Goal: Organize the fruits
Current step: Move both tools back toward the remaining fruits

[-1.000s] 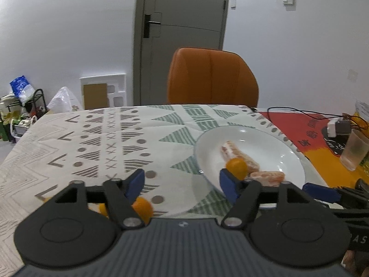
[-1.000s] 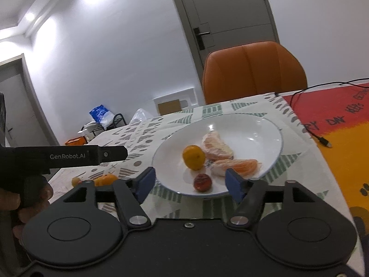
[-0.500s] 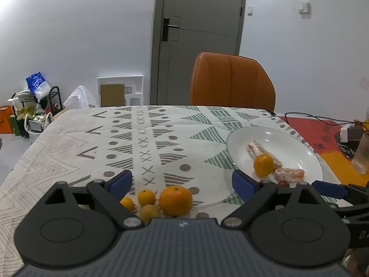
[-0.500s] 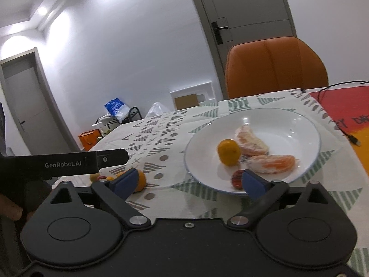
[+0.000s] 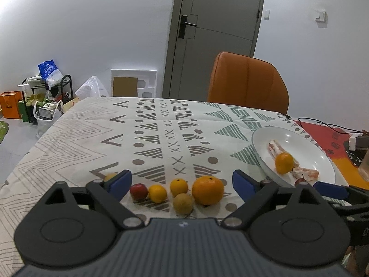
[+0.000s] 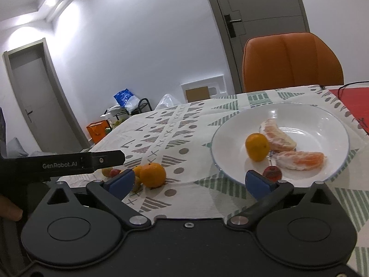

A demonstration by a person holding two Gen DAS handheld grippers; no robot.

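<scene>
A white plate [image 5: 320,159] [image 6: 299,113] on the patterned tablecloth holds a small orange [image 5: 284,163] [image 6: 257,147], two peeled citrus segments [image 6: 299,160] and a small red fruit [image 6: 272,173]. Loose fruit lies left of the plate: a big orange [image 5: 208,190] [image 6: 153,175], two small oranges [image 5: 178,186], a yellow-green fruit [image 5: 183,203] and a small red fruit [image 5: 138,191]. My left gripper [image 5: 182,183] is open and empty, just behind this cluster. My right gripper [image 6: 190,181] is open and empty, before the plate's near rim.
An orange chair [image 5: 248,83] stands at the table's far side. A red mat with cables and a charger [image 5: 356,140] lies right of the plate, beside a translucent cup [image 5: 364,168]. Bags and a rack [image 5: 43,97] stand on the floor at left.
My left gripper has pulled back and swung left, from over the plate to behind the loose fruit. My right gripper has shifted left; the plate now sits further right in its view.
</scene>
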